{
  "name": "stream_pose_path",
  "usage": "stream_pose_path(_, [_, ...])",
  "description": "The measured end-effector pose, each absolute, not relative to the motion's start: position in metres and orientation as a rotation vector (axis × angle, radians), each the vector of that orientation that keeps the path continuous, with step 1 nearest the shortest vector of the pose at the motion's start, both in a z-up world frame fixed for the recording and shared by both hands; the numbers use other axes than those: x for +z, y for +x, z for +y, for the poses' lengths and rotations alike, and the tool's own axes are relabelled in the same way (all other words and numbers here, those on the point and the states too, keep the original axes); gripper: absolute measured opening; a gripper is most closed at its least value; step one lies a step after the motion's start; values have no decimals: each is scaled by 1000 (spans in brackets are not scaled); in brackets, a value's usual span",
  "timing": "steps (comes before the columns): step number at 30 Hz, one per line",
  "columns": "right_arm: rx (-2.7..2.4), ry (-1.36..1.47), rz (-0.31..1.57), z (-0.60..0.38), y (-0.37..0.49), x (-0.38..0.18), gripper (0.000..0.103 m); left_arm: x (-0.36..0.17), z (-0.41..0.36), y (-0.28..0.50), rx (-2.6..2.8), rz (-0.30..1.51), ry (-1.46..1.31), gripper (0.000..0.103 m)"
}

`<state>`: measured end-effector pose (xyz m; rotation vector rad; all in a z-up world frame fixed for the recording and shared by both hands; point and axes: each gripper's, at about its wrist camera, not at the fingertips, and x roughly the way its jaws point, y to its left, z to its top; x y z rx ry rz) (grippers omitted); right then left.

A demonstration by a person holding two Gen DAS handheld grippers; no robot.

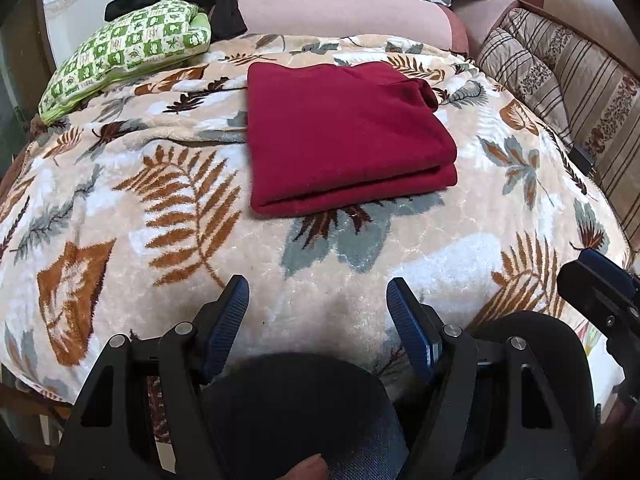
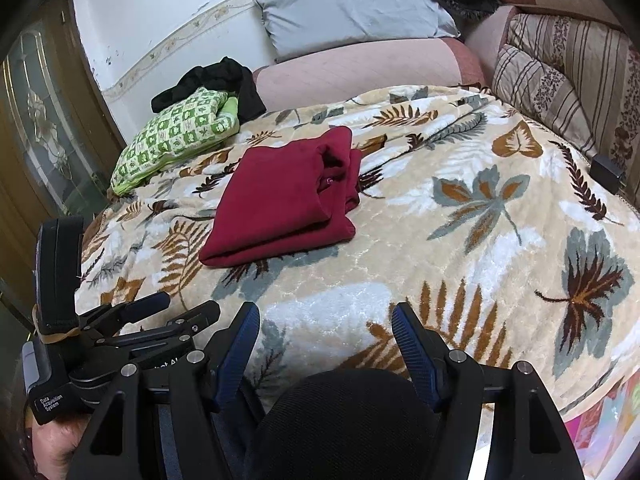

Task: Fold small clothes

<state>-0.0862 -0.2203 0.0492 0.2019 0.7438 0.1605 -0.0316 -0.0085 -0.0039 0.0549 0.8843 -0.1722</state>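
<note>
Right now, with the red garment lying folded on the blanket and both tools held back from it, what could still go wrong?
1. The red garment has a loose bunched end at its far edge; lifting it by one side could let the fold fall open.
2. It lies on a soft, rumpled blanket, so a low pinch might catch the pile too.
3. The left tool and right tool sit close together and open; reaching at once could make them bump.

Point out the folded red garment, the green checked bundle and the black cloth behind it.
folded red garment [image 1: 344, 136], left wrist view, middle of its top layer.
green checked bundle [image 1: 132, 52], left wrist view, centre of the patterned fabric.
black cloth [image 2: 216, 78], right wrist view, its crumpled upper part.
</note>
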Motion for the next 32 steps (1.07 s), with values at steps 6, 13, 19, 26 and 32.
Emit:
stream_pose_path(6, [129, 192, 685, -224, -79, 72, 66, -5, -8, -31, -176, 889, 47, 72])
stream_pose_path(13, [128, 75, 365, -210, -92, 120, 79, 24, 8, -43, -185, 737, -20, 74])
stream_pose_path(19, [74, 121, 360, -210, -97, 110, 103, 52, 18, -55, -111, 544, -7, 102])
stream_pose_path(26, [-125, 86, 431, -224, -84, 103, 103, 48, 21, -46, -109, 597, -56, 103])
stream_pose_path(32, [-53, 65, 552, -218, -67, 87, 103, 39, 10, -28, -163, 727, -77, 103])
